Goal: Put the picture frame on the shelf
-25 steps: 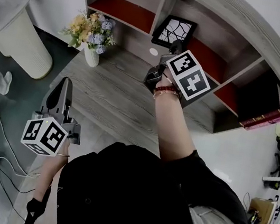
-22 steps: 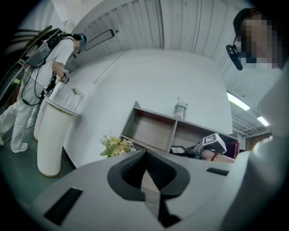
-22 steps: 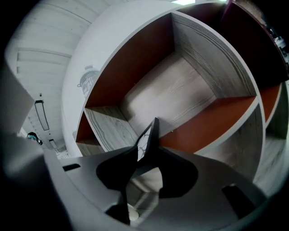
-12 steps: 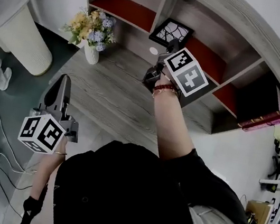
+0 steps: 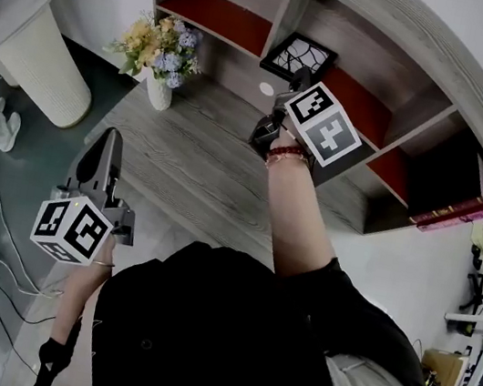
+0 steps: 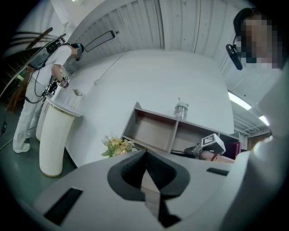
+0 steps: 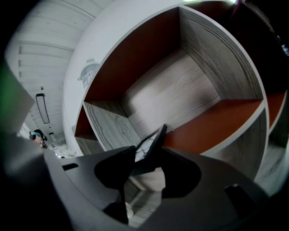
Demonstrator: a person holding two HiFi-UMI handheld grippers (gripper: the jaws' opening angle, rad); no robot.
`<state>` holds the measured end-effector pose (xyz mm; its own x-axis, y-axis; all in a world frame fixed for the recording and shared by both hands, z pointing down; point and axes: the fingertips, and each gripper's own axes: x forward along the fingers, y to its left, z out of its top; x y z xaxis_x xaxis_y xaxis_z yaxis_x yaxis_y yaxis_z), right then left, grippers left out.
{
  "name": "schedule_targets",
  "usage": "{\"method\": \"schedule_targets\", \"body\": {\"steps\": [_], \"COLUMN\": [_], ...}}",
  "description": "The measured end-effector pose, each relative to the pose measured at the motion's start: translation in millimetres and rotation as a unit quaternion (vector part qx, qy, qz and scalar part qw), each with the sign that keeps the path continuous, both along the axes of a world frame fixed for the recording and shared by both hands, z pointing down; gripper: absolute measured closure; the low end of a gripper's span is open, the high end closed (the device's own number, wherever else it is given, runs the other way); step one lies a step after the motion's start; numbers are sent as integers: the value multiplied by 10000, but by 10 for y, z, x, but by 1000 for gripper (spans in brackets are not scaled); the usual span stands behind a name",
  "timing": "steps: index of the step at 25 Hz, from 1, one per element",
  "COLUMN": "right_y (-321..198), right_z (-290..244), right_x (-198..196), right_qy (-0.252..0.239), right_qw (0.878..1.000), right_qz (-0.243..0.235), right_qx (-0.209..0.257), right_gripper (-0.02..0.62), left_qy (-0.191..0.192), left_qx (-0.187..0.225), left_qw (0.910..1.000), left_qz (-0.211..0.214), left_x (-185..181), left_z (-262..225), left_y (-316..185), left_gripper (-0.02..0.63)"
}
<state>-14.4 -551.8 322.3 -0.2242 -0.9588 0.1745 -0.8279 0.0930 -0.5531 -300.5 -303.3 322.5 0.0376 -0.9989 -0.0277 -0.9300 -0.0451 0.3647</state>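
Picture frame (image 5: 298, 56) stood tilted in a red-floored compartment of the shelf (image 5: 287, 11), the one just right of the upright divider in the head view, with its black-and-white patterned face turned up toward the camera. The right claw (image 5: 298, 79) reached into the mouth of that compartment at the end of an outstretched arm, its marker cube above the wrist. In the right gripper view the frame (image 7: 149, 143) showed edge-on between the two jaws of that claw (image 7: 149, 151). The jaws had just been opening and stood spread, the frame nearer the left-hand jaw with a clear gap to the other. Whether the near jaw touched the frame could not be told. Behind it lay the grey wood back wall of the shelf (image 7: 198, 90) and the red floor.

The left claw (image 5: 111, 137) was held well apart from the shelf, low at the left over the near edge of the wooden surface (image 5: 192, 160). In the left gripper view its jaws (image 6: 145, 155) were pressed together with nothing between them.

A vase of flowers (image 5: 159, 45) stood on the surface at the shelf's left end. A white fluted pedestal (image 5: 35, 50) stood on the floor beyond the surface.
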Motion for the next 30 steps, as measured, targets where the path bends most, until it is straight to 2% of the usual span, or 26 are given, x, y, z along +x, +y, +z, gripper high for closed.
{"method": "schedule_targets", "body": {"steps": [7, 14, 24, 30], "right_y": [-53, -69, -92, -98], "right_z": [-22, -12, 39, 55], "right_x": [4, -39, -57, -71], "right_qy": [202, 758, 1329, 1514], "right_qw": [9998, 9970, 9908, 9881], "right_qz": [-15, -140, -239, -258], "right_qx": [46, 104, 89, 102], "right_gripper": [425, 385, 371, 370], "left_qy": [30, 74, 98, 140], "left_qx": [-33, -60, -65, -59], "left_qw": [10000, 9999, 9999, 9999], "left_qz": [-54, -63, -32, 0], "left_x": [-38, -58, -79, -61], "left_z": [33, 77, 99, 120], "left_y": [5, 2, -20, -39], "left_gripper": [595, 595, 595, 595]}}
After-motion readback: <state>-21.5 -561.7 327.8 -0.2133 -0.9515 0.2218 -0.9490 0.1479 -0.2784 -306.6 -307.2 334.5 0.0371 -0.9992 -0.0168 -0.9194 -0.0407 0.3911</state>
